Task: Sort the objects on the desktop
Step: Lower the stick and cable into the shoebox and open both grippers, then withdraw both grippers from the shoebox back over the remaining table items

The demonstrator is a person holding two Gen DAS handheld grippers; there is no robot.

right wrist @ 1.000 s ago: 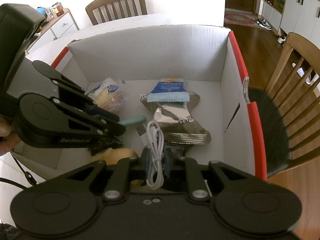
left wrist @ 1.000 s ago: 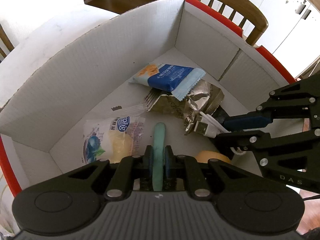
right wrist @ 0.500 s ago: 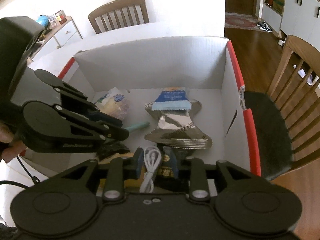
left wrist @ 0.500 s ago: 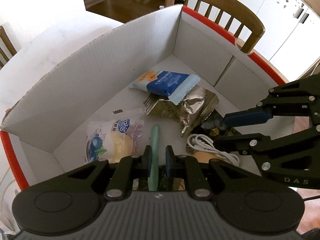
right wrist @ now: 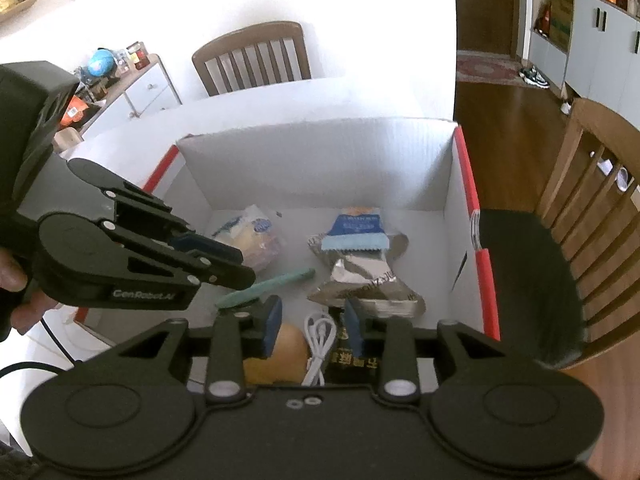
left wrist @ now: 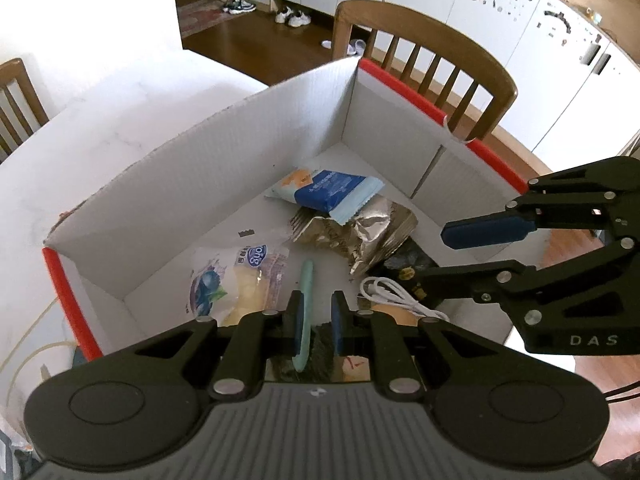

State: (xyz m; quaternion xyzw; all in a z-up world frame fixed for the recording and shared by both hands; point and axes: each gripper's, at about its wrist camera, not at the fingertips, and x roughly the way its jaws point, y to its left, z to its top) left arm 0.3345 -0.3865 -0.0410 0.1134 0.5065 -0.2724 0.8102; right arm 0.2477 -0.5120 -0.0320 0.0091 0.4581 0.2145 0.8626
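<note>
A white cardboard box (left wrist: 224, 168) (right wrist: 320, 160) with red rims lies below both grippers. My left gripper (left wrist: 317, 296) (right wrist: 246, 270) has its jaws a narrow gap apart. A teal stick (left wrist: 306, 280) (right wrist: 280, 282) leans at the left pad; the right pad stands off it. My right gripper (right wrist: 313, 322) (left wrist: 434, 256) is open, its jaws still opening. A coiled white cable (right wrist: 320, 332) (left wrist: 396, 294) lies loose under them, between an orange round thing (right wrist: 284, 344) and a dark packet (right wrist: 356, 356).
The box also holds a blue packet (left wrist: 332, 190), a crumpled foil bag (left wrist: 360, 232) and a clear bread packet (left wrist: 236, 276). The box stands on a white table (left wrist: 100, 120). Wooden chairs (left wrist: 432, 48) (right wrist: 592, 184) stand around it. A person's hand (right wrist: 12, 280) holds the left gripper.
Both grippers have risen above the box. The right jaws have opened and let the white cable drop among the things in the box. The teal stick has come loose from the left pads.
</note>
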